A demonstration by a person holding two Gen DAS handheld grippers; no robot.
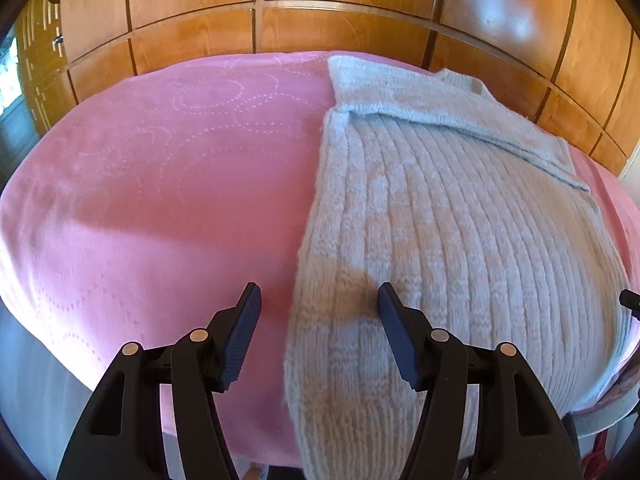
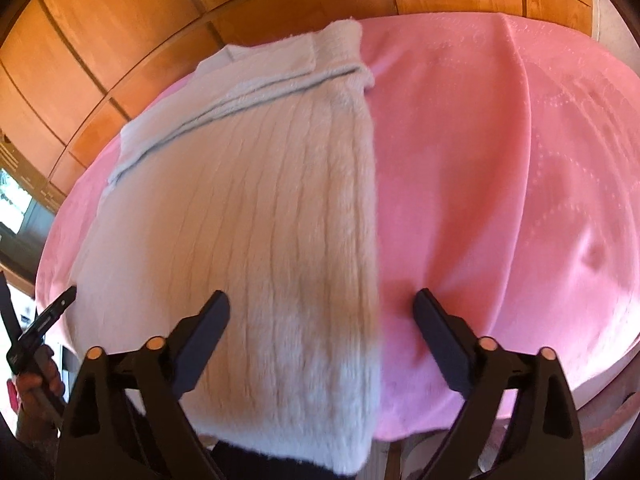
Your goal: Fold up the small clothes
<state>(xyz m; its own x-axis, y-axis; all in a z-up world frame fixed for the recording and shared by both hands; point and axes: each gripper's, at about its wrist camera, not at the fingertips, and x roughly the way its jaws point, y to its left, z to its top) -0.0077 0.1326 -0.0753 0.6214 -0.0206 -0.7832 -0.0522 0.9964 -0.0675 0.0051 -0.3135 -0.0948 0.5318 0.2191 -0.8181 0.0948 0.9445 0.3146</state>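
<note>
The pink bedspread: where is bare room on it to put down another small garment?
Free: the pink quilted bedspread left of the pale blue ribbed knit sweater, up to the wooden panelled wall, and a broad patch right of the sweater in the right wrist view. Crowded: the middle, under the sweater with its folded sleeves.

Bare pink blanket (image 1: 160, 200) beside sweater (image 1: 440, 220)

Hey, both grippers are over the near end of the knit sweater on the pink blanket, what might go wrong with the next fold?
1. The sweater near end hangs over the edge of the pink blanket; a one-sided pull might drag it off.
2. Each open gripper, left gripper and right gripper, straddles a side edge, so the jaws may pinch blanket too.
3. The folded sleeve across the top lies loose and could slip open.
</note>
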